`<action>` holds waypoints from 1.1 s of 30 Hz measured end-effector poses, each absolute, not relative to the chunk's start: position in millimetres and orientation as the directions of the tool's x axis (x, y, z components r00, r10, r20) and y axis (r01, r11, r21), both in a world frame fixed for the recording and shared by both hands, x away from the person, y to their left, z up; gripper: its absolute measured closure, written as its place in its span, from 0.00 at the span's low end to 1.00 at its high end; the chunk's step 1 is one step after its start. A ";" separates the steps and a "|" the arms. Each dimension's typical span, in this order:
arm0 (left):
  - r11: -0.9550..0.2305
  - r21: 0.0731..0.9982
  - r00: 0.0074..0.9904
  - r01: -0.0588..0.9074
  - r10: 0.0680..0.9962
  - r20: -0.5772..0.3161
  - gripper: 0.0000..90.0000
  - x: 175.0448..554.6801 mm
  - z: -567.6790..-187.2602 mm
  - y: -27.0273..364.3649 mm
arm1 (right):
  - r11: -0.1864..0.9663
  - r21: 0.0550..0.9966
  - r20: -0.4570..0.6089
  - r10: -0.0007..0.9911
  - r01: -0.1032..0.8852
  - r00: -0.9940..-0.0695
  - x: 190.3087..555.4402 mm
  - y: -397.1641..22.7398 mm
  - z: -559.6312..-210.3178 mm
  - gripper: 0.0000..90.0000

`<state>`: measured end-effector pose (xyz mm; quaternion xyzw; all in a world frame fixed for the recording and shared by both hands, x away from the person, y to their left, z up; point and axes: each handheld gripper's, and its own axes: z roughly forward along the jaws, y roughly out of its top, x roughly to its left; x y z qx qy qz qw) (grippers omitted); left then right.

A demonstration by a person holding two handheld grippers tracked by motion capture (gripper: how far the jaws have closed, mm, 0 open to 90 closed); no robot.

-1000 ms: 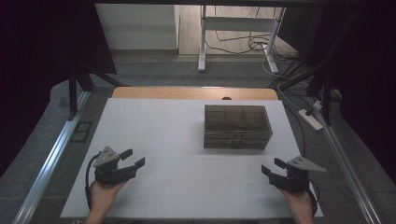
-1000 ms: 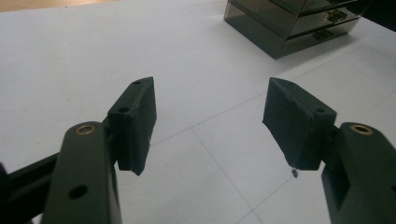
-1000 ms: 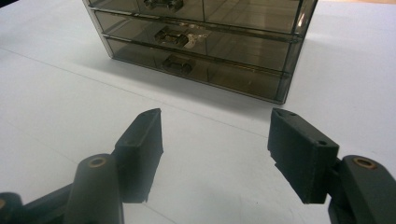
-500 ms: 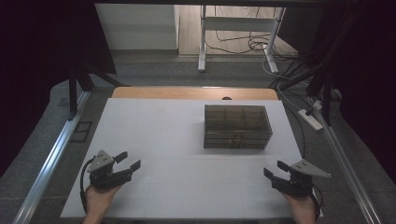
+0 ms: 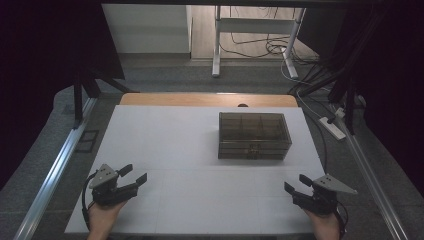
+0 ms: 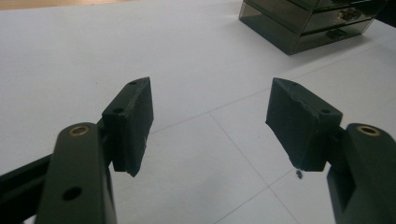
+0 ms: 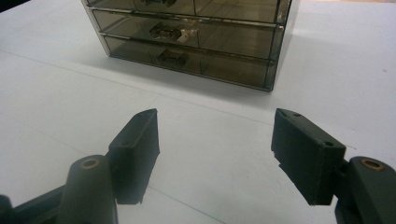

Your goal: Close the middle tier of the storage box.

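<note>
Low at near table edge: left gripper and right gripper, each hand-held, jaws wide, nothing between; right's have just been opening. Smoky drawer box sits mid-table toward right, well apart from both. Right gripper view shows metal drawer handles; contents unreadable.
</note>
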<state>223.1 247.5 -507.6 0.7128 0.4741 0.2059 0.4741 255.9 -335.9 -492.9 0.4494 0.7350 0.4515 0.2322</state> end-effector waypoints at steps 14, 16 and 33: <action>-0.092 0.872 0.448 0.481 0.881 -0.155 0.36 218.9 -512.2 253.3 | 0.174 0.876 0.069 0.879 0.451 -0.472 251.6 -342.1 -496.2 0.34; -0.092 0.872 0.446 0.481 0.882 -0.153 0.36 218.6 -512.9 254.0 | 0.172 0.875 0.069 0.880 0.452 -0.469 251.1 -343.2 -496.3 0.34; -0.081 0.869 0.424 0.489 0.893 -0.155 0.36 216.4 -518.3 261.4 | 0.162 0.872 0.071 0.891 0.462 -0.448 249.9 -350.1 -500.4 0.34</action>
